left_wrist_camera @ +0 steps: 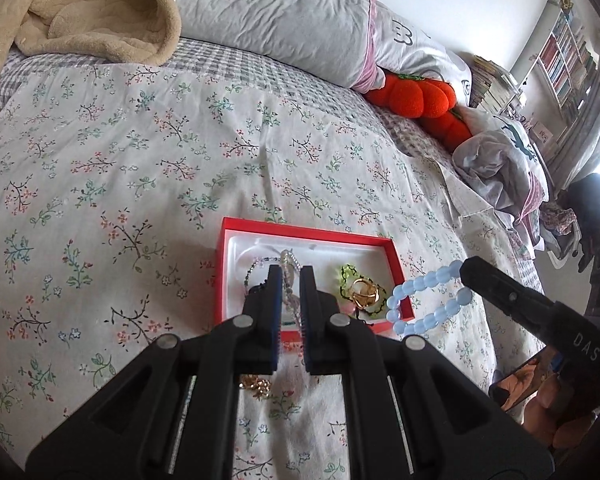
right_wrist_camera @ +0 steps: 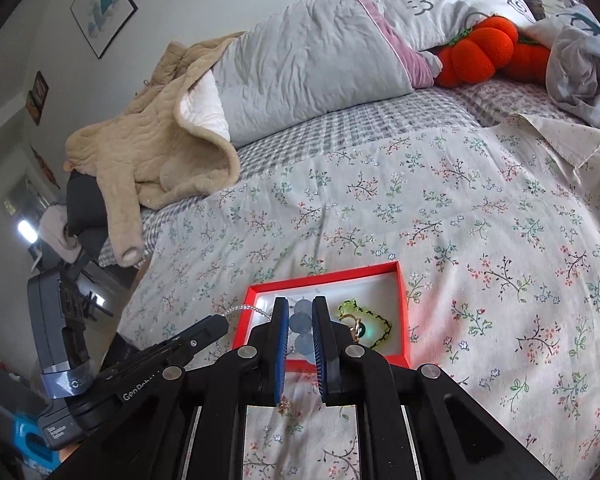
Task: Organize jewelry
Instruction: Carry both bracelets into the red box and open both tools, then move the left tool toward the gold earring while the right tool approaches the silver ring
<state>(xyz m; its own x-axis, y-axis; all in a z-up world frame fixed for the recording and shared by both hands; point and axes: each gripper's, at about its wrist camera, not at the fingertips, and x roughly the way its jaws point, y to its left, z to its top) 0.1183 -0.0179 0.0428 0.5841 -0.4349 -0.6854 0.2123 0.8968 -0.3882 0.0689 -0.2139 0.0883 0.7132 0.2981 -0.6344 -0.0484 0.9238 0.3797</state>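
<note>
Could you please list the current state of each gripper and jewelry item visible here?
Left gripper: shut on a clear crystal bead strand.
Right gripper: shut on a pale blue round-bead bracelet.
Red cardboard tray with white lining: open, holding jewelry.
Gold chain: outside the tray, on the floral sheet.

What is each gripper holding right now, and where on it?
Right gripper pinches the blue bead bracelet at a few beads on one end of its loop. Left gripper grips a clear beaded strand mid-length, above the red box.

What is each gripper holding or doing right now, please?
Left gripper: closed on a clear bead strand above the red box.
Right gripper: closed on the blue bead bracelet.
</note>
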